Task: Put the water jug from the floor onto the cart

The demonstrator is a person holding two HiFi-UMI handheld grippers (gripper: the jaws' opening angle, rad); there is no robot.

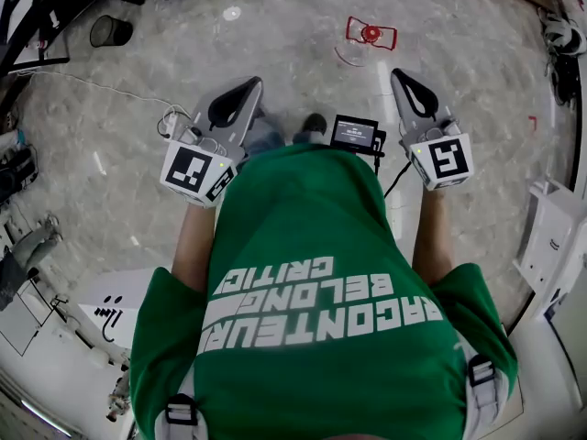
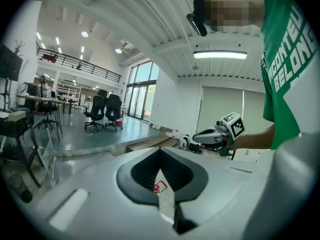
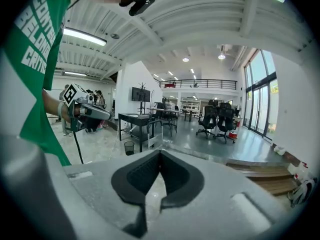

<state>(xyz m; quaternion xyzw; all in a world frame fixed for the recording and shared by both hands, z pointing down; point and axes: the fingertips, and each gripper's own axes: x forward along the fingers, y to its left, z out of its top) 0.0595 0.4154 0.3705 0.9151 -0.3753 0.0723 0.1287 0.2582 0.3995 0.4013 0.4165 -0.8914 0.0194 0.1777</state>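
Note:
On the floor ahead stands what looks like the water jug (image 1: 371, 33), seen from above: a clear body with a red cap and red handle. It shows again as a small red spot (image 2: 157, 186) through the left gripper's jaw window. My left gripper (image 1: 256, 83) (image 2: 160, 150) is shut and empty, held out at waist height short of the jug. My right gripper (image 1: 396, 73) (image 3: 160, 151) is shut and empty too, closer to the jug and just right of it. Each gripper appears in the other's view: the right one (image 2: 215, 135), the left one (image 3: 92, 113). No cart is clearly in view.
A black bin (image 1: 110, 30) stands at the far left on the marble floor. White equipment (image 1: 553, 236) sits at the right, clutter and cables along the left edge. A black desk (image 3: 137, 120) and office chairs (image 3: 216, 118) stand farther off. A small screen (image 1: 354, 134) hangs at the person's chest.

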